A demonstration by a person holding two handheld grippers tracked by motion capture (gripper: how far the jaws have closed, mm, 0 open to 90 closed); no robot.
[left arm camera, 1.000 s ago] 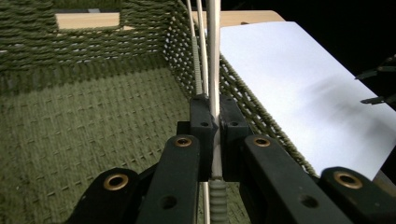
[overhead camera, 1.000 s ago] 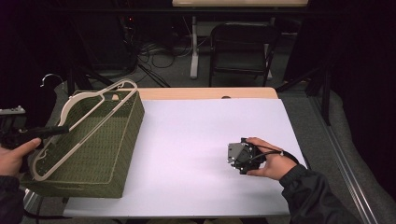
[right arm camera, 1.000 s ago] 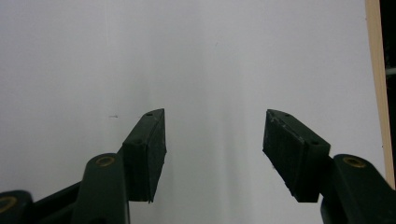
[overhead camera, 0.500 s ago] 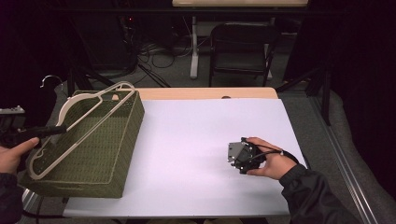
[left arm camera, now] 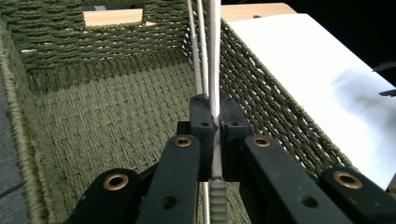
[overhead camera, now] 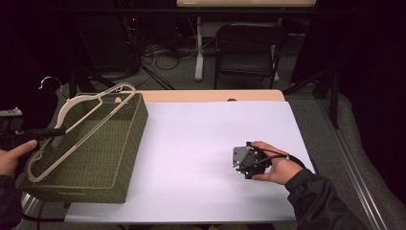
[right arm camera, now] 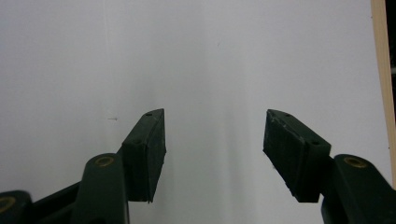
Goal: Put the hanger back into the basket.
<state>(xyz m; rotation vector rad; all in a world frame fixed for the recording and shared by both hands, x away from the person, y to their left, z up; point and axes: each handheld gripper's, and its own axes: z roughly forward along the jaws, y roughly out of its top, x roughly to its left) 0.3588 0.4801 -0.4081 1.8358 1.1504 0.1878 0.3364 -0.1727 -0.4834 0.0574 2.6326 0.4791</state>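
- left gripper (left arm camera: 214,135): jaws clamped tight on a cream hanger (left arm camera: 214,56), thin rod pinched between the pads; seen over the basket's inside in the left gripper view.
- in the high view the left gripper (overhead camera: 45,134) sits at the basket's near-left edge, the person's left hand (overhead camera: 14,155) behind it, just outside the basket.
- hanger (overhead camera: 79,129): lies tilted across the top of the basket, lower end near the basket's near-left corner, shoulders rising toward its far rim, metal hook sticking out past the far-left corner. More than one hanger outline seems stacked there; exact count cannot be told.
- basket (overhead camera: 103,163): green woven, rectangular, on the left end of the table; woven floor (left arm camera: 107,121) bare where visible; cut-out handle slot in its far wall.
- right gripper (right arm camera: 212,140): jaws wide apart, nothing between them, just white tabletop beyond.
- right gripper (overhead camera: 245,160) in the high view: resting on the table well right of the basket, right hand (overhead camera: 275,165) wrapped around it, cable looping over the hand.
- table (overhead camera: 201,134): white sheet over the top, wooden strip showing along the edge beyond the basket.
- chair (overhead camera: 246,45): dark, on the floor beyond the table, far right of the basket.
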